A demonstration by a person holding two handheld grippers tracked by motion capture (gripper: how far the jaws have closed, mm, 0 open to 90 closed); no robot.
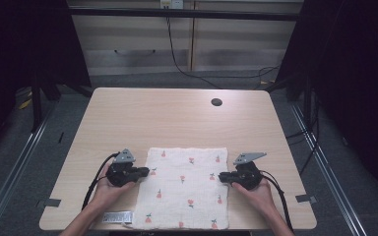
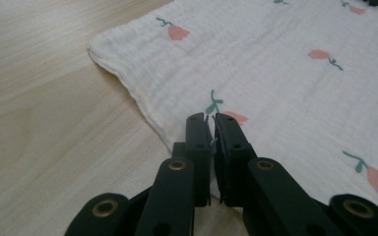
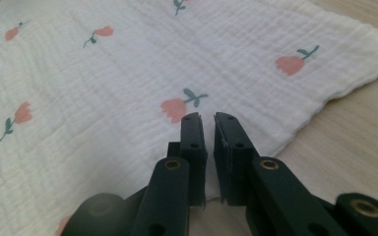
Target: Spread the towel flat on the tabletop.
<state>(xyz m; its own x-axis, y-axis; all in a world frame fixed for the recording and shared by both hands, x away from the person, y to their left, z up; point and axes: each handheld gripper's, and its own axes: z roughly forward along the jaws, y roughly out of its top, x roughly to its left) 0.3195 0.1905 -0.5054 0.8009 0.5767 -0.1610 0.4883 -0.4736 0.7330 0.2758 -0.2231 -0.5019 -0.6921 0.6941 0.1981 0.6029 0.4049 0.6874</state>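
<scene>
Your table [image 1: 177,113] carries one flat cloth [image 1: 184,189], white with small pink flowers, spread at its six o'clock edge right in front of you. It lies smooth and square, with all four edges open to a grasp from the sides. That is likely why your hands come at it from opposite flanks, for lifting or folding it evenly.

Your left tongs [image 1: 145,171] sit at the cloth's nine o'clock edge and your right tongs [image 1: 221,177] at its three o'clock edge, both pointing inward. In the left gripper view the left tongs [image 2: 211,120] are drawn narrow, with only a slit between the jaws, tips over the hem. The right tongs [image 3: 206,119] look the same in the right gripper view. Neither pair holds fabric yet, as far as I can tell.

Little stands in your way. A round cable hole [image 1: 216,102] sits at twelve o'clock, well apart. A small white label [image 1: 117,217] lies at the cloth's seven o'clock corner, just beside it.
</scene>
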